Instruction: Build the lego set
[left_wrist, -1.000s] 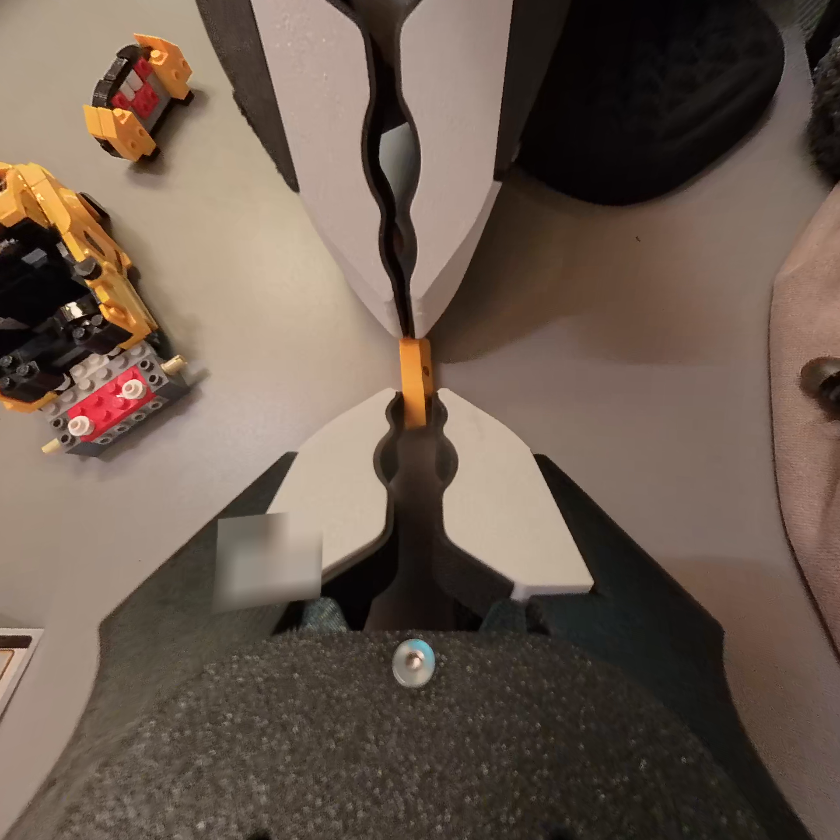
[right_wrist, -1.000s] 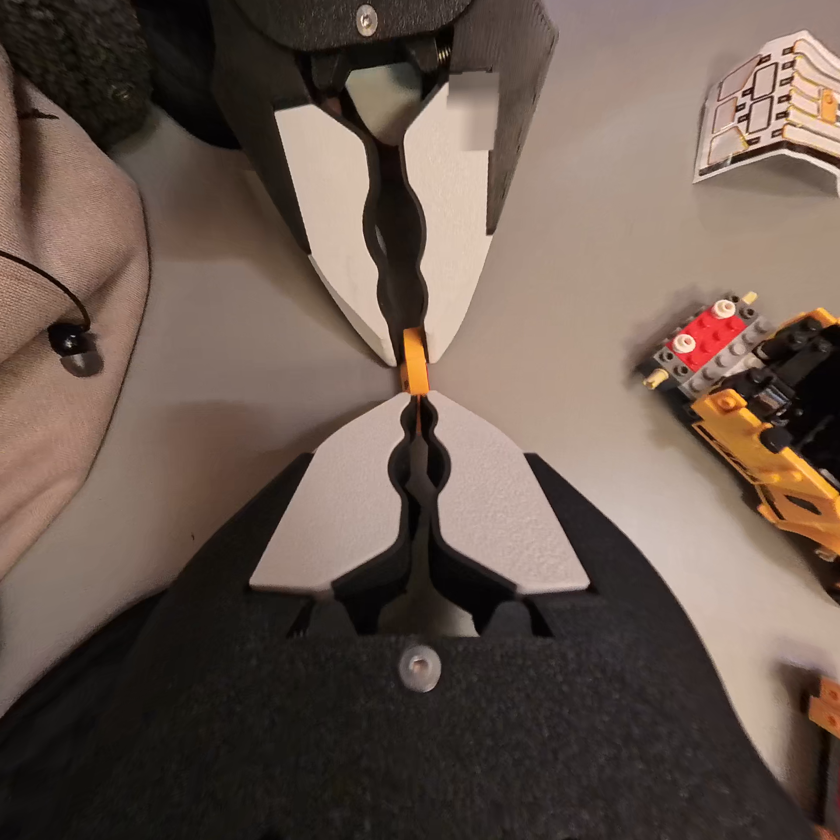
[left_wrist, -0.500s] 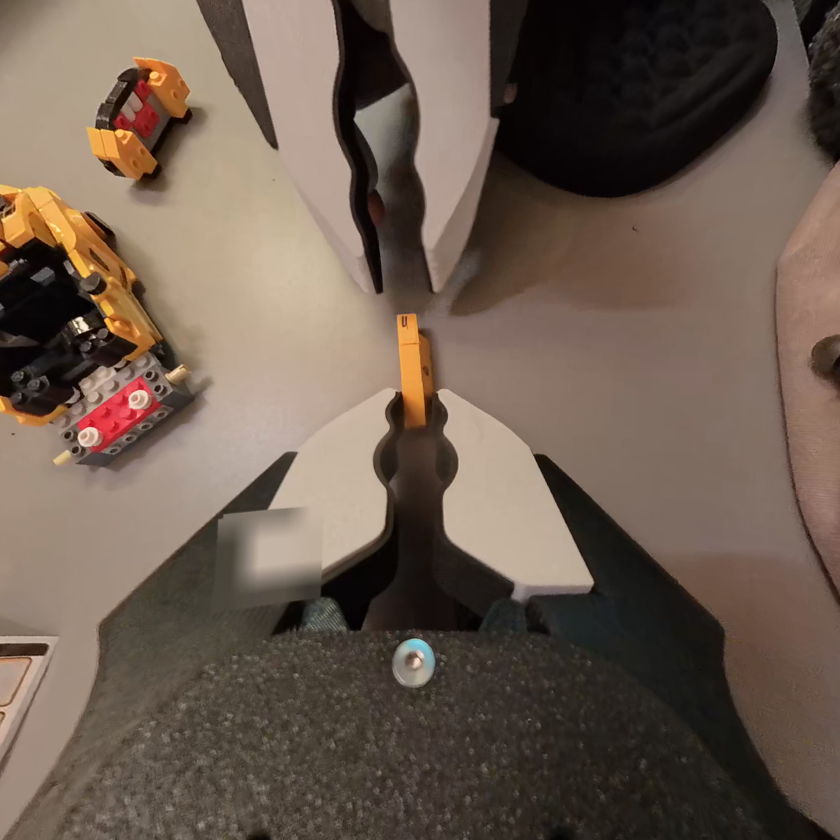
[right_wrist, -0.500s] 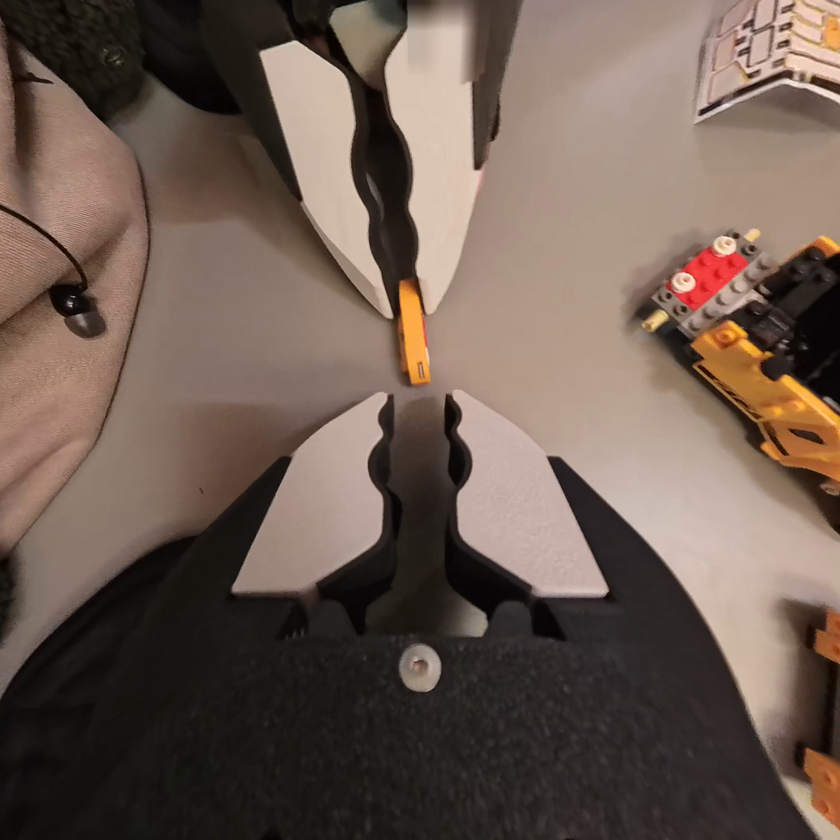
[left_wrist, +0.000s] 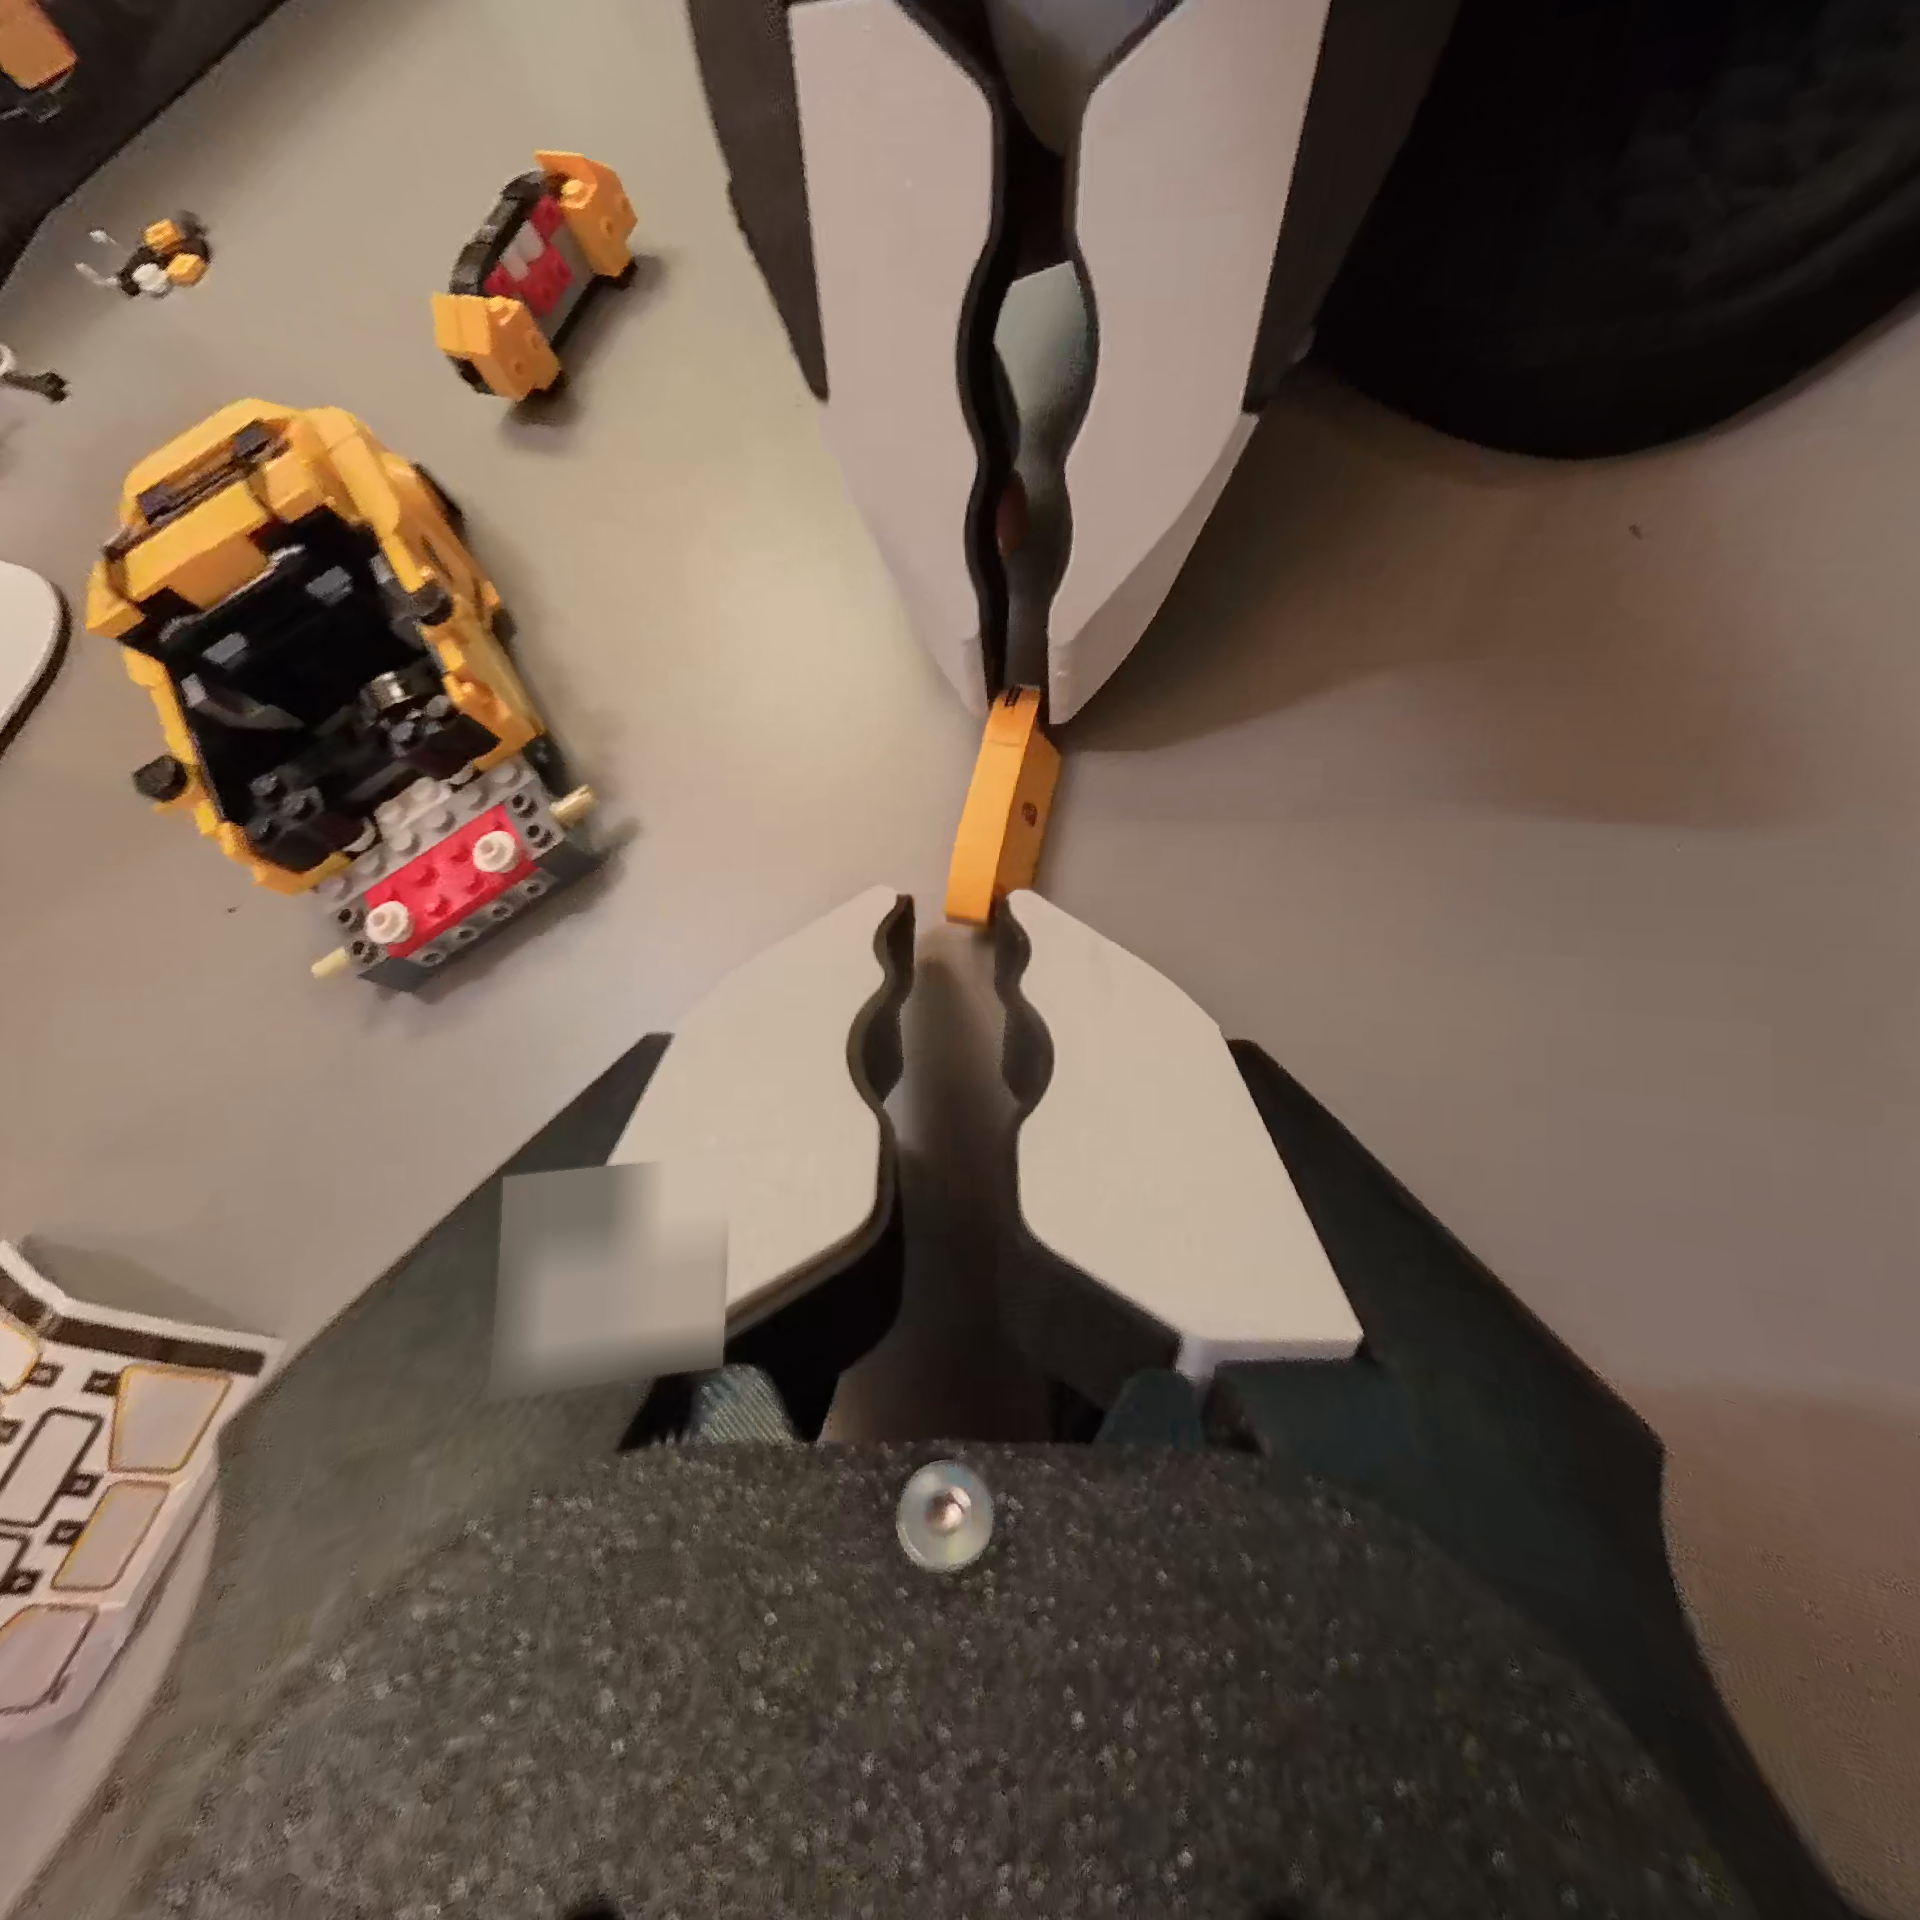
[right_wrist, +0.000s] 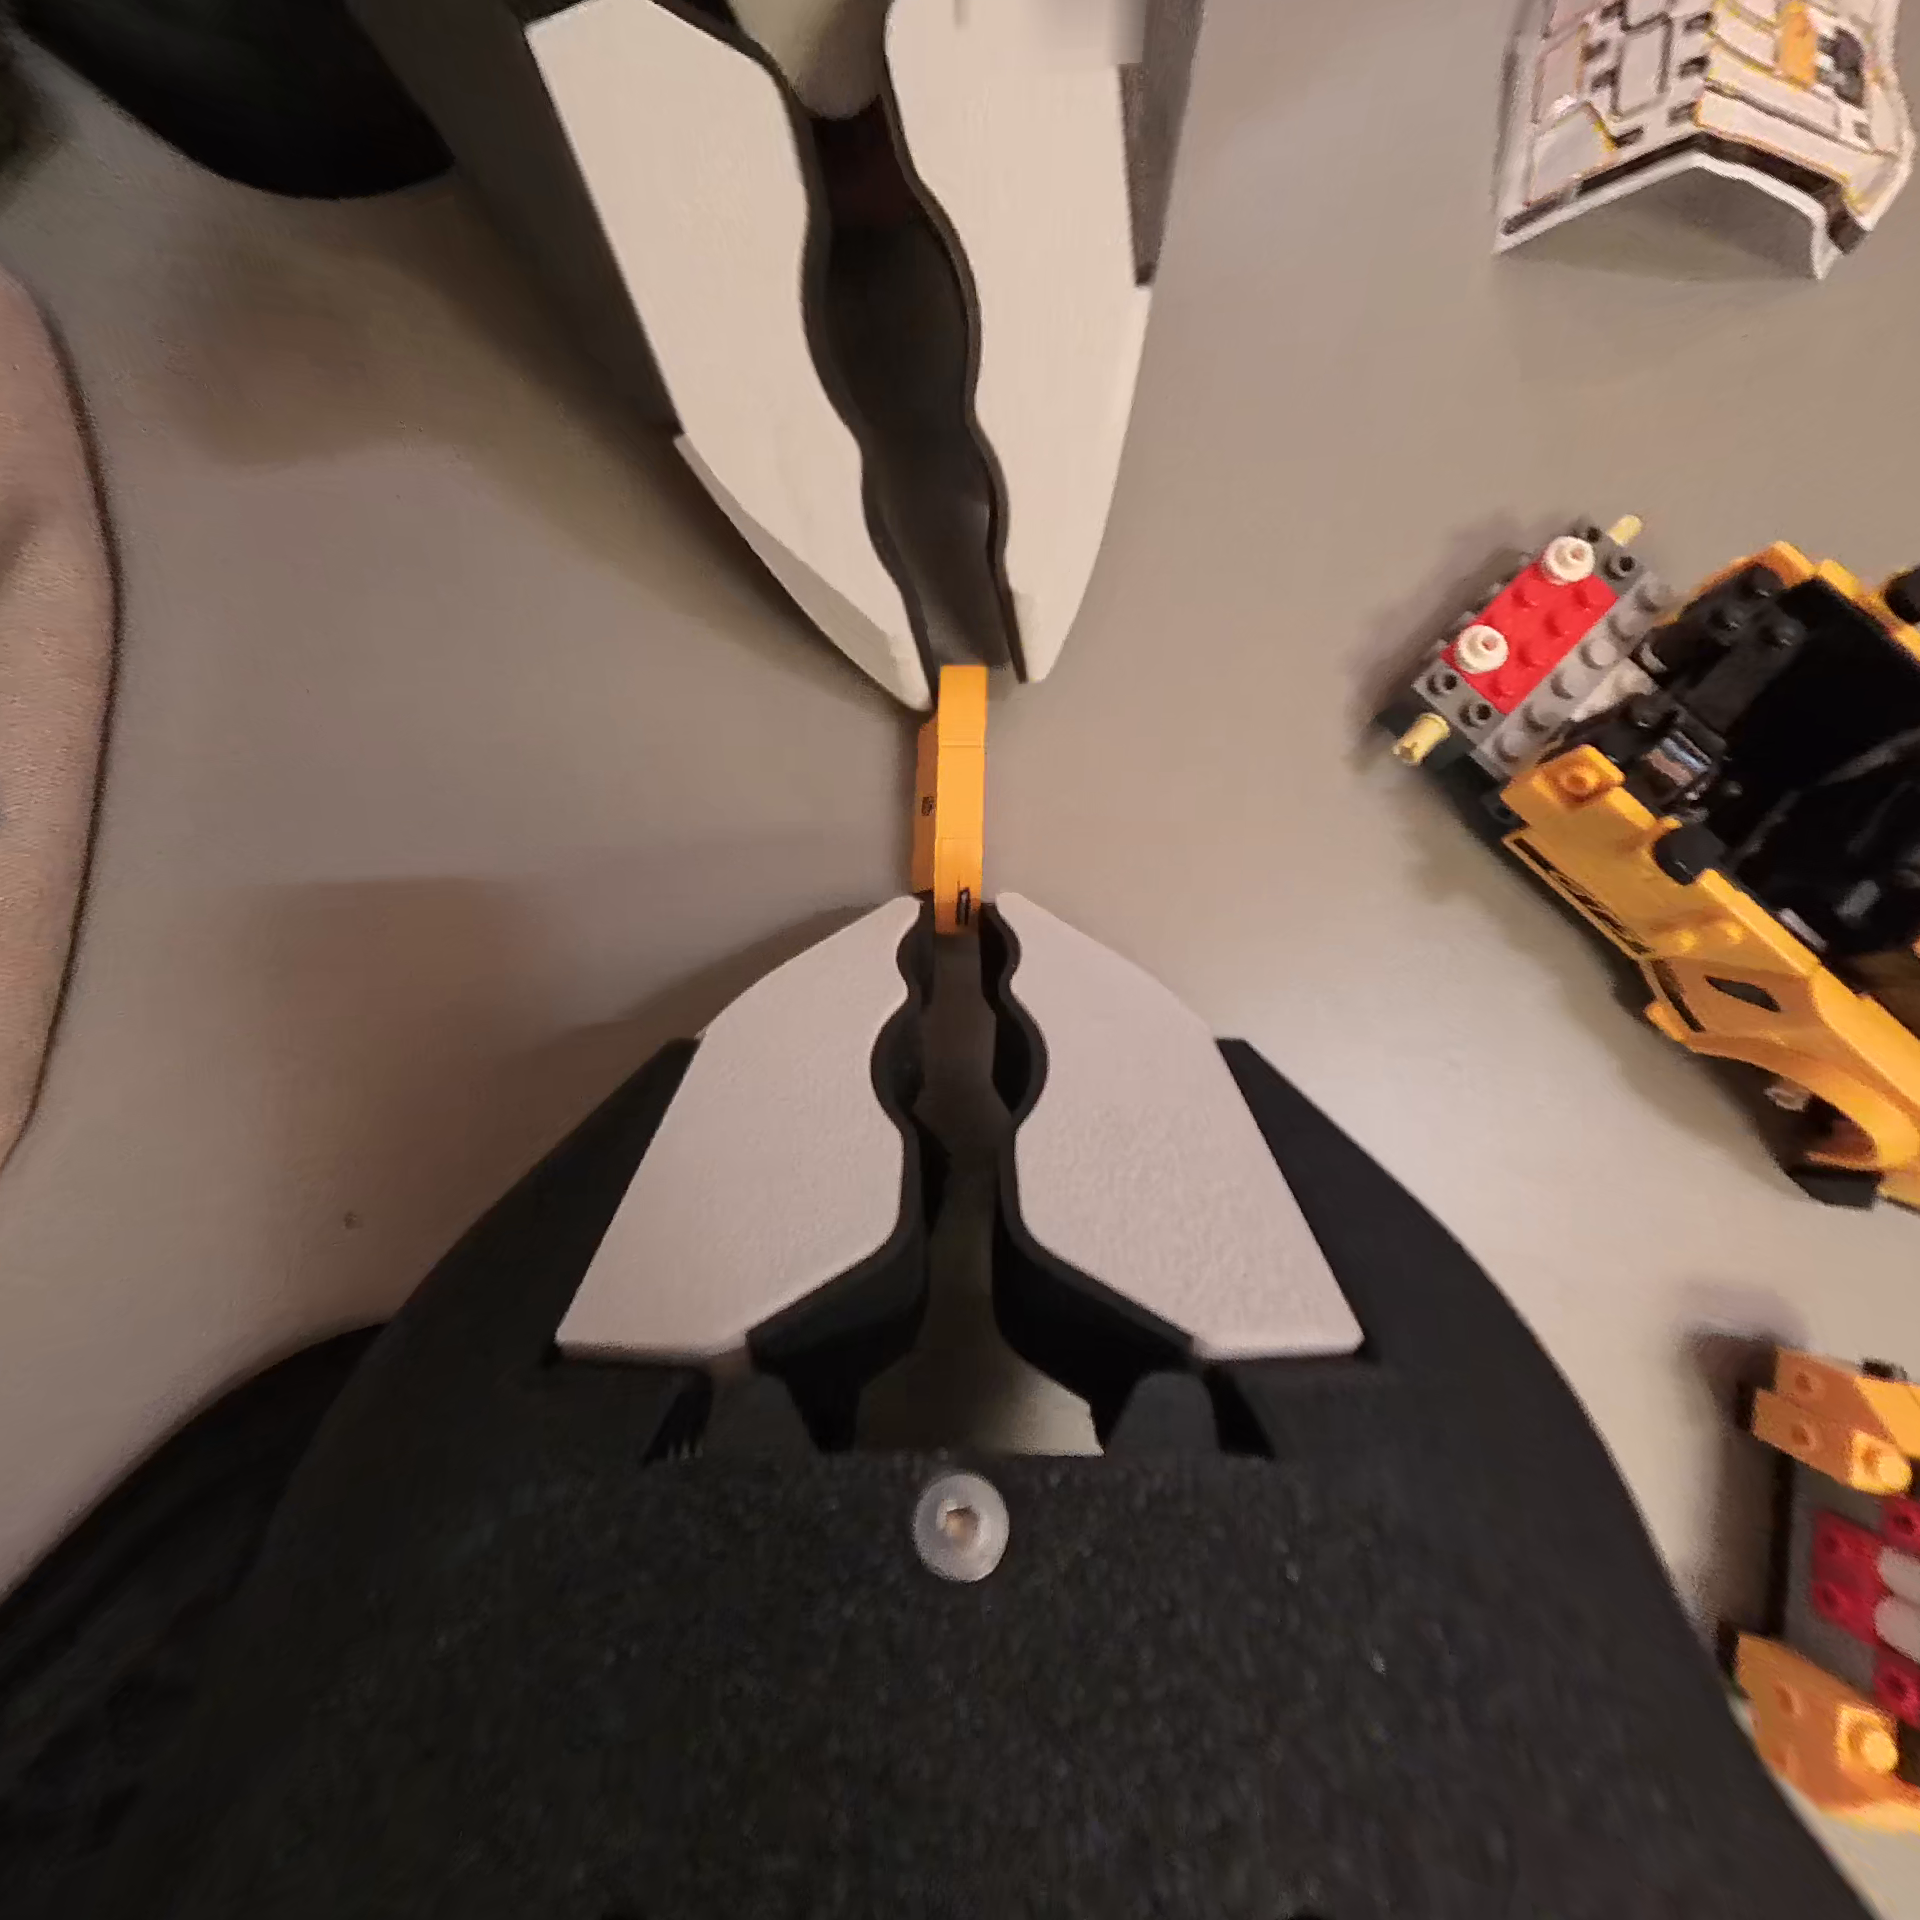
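A thin orange Lego piece (left_wrist: 1003, 810) hangs above the grey table between the two grippers, which face each other tip to tip. My right gripper (right_wrist: 954, 909) is shut on one end of the orange piece (right_wrist: 954, 800). In the left wrist view it comes in from the top (left_wrist: 1016, 701). My left gripper (left_wrist: 956, 909) is open, its fingertips standing loosely on either side of the piece's other end. It shows at the top of the right wrist view (right_wrist: 971, 686). The partly built yellow and black Lego car (left_wrist: 312, 665) lies off to the side on the table.
A small orange, black and red sub-assembly (left_wrist: 535, 275) lies beyond the car (right_wrist: 1714, 831). A sticker sheet (left_wrist: 83, 1475) lies at the table's edge. Tiny loose parts (left_wrist: 161, 255) lie at far left. A dark bulky object (left_wrist: 1621, 208) and beige cloth (right_wrist: 42, 727) border the other side. Tip to tip, the grippers are about 4 cm apart.
A second ago both grippers held the piece. Then the right one let go and drew back. Now the right one has shut on the piece again and the left has opened.
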